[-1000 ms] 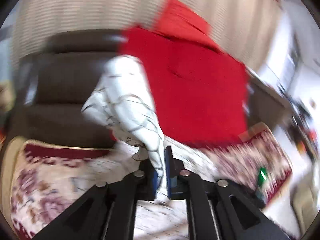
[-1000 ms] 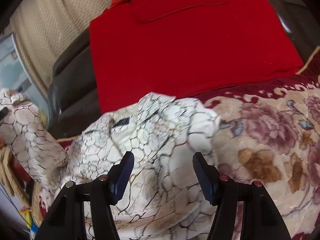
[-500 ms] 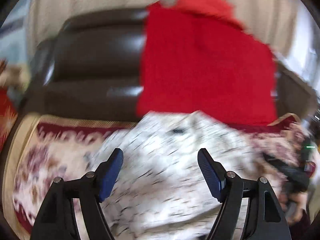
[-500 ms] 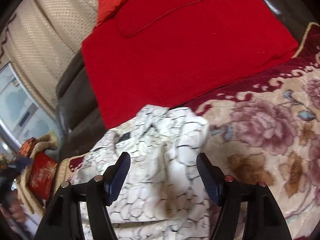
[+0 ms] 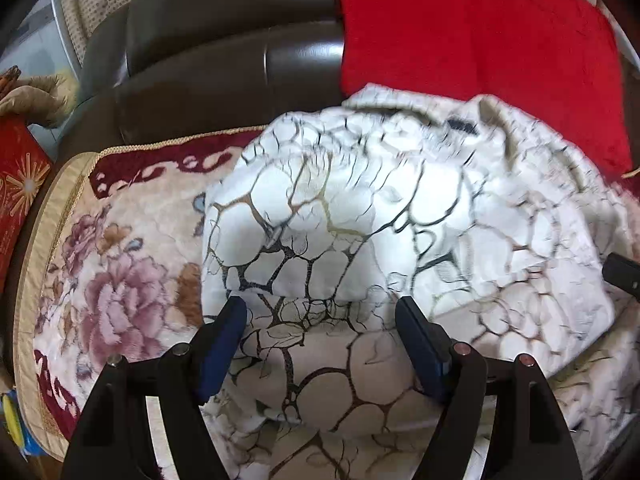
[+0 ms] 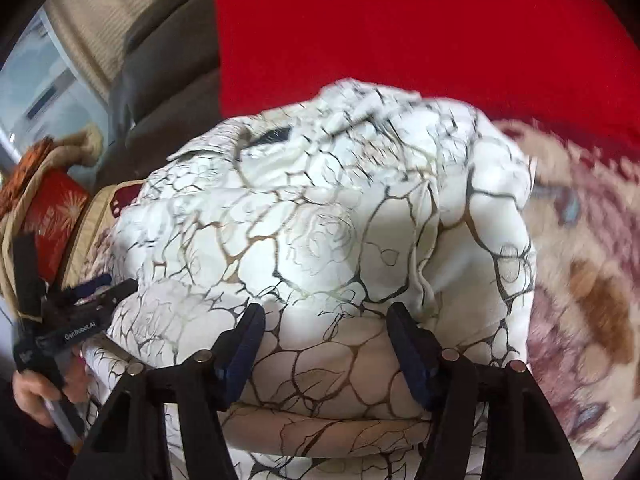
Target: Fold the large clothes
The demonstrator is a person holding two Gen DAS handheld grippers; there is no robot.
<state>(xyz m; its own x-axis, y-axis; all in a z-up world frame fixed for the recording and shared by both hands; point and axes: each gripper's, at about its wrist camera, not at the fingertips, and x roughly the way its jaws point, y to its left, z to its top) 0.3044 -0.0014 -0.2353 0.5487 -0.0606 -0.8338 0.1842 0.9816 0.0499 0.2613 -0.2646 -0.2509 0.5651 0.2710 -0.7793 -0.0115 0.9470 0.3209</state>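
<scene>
- The big white garment (image 5: pixel 360 220) is soft and puffy, with thin black and gold lines all over it like cracks.
- It lies in a rumpled heap on a fuzzy flower blanket (image 5: pixel 116 280), pink roses on cream with a dark red edge.
- A small black tag (image 6: pixel 272 136) shows near the top of the heap.
- Behind it is a shiny dark brown sofa back (image 5: pixel 224 60), and a bright red cloth (image 5: pixel 480 32) hangs over it.
- A red box with gold stars (image 5: pixel 20 176) sits off to the side.
- The left gripper (image 5: pixel 320 320) hangs low over the near part of the garment, its blue fingers spread wide, gripping nothing.
- The right gripper (image 6: pixel 324 324) hangs over the garment too, spread wide with nothing between its fingers.
- In the right wrist view, a hand (image 6: pixel 36 396) holds the left gripper's handle at the garment's edge.
</scene>
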